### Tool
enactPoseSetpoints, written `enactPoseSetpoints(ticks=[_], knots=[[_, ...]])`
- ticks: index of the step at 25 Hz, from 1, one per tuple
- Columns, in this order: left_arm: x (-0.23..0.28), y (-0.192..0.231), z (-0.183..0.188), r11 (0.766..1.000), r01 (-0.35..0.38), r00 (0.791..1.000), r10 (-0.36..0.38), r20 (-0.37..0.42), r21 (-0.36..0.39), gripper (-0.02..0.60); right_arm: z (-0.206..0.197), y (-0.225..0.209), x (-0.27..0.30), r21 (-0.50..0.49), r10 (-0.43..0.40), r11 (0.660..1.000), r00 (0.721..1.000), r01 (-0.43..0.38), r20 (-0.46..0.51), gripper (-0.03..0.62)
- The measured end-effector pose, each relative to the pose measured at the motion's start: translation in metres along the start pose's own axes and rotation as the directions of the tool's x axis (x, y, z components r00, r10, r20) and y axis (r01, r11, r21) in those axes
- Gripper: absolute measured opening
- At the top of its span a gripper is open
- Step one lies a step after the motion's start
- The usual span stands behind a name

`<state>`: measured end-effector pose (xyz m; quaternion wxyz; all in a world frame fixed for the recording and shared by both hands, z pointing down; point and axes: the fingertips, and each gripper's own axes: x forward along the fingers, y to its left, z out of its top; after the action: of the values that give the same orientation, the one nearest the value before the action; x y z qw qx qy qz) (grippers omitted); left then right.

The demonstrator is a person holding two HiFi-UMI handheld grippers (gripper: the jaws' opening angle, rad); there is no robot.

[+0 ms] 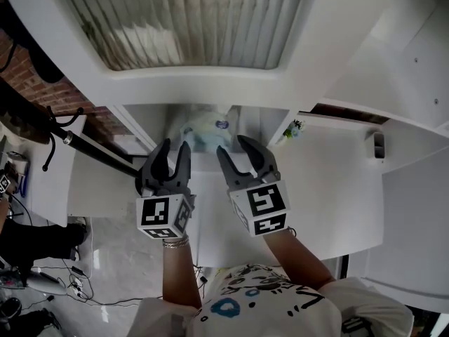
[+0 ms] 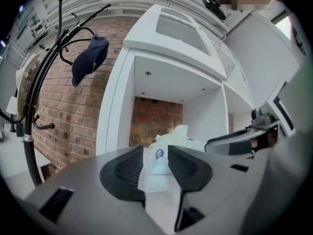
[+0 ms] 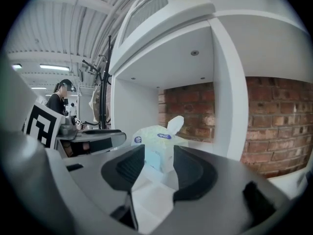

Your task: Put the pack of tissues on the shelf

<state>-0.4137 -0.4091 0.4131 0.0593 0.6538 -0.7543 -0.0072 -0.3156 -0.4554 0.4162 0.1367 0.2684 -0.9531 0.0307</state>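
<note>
Both left gripper and right gripper gape, seemingly clear of tissues.

Pack of tissues on shelf

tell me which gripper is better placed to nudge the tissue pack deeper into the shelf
Right, marginally. Both are open, clear of the pack of tissues. From the right gripper it sits centred between the jaws; from the left gripper it sits off behind one jaw.
</note>
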Motion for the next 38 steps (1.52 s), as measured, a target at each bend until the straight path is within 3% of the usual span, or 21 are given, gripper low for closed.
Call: enactPoseSetpoints(ticks=[11,16,22,31,38], knots=[[-0.056,-0.059,0.000,0.995,0.086,0.996,-0.085,-0.032,0.040,0.144,-0.002,0.014,-0.075,-0.029,0.132,0.991,0.990,-0.130,0.045,0.167],[-0.077,-0.102,-0.007,0.982,0.180,0.983,-0.177,-0.050,0.054,0.087,-0.014,0.012,-0.109,-0.031,0.144,0.989,0.989,-0.143,0.043,0.071],[-0.099,-0.142,-0.015,0.968,0.244,0.968,-0.241,-0.064,0.053,0.042,-0.026,0.002,-0.148,-0.023,0.168,0.986,0.984,-0.167,0.053,0.046],[-0.120,-0.214,-0.016,0.900,0.435,0.900,-0.433,-0.050,0.037,0.015,-0.045,-0.008,-0.191,0.001,0.205,0.979,0.978,-0.205,0.033,0.032],[-0.126,-0.248,-0.022,0.854,0.520,0.853,-0.518,-0.064,0.021,0.015,-0.050,-0.008,-0.215,0.011,0.239,0.971,0.970,-0.239,0.050,0.026]])
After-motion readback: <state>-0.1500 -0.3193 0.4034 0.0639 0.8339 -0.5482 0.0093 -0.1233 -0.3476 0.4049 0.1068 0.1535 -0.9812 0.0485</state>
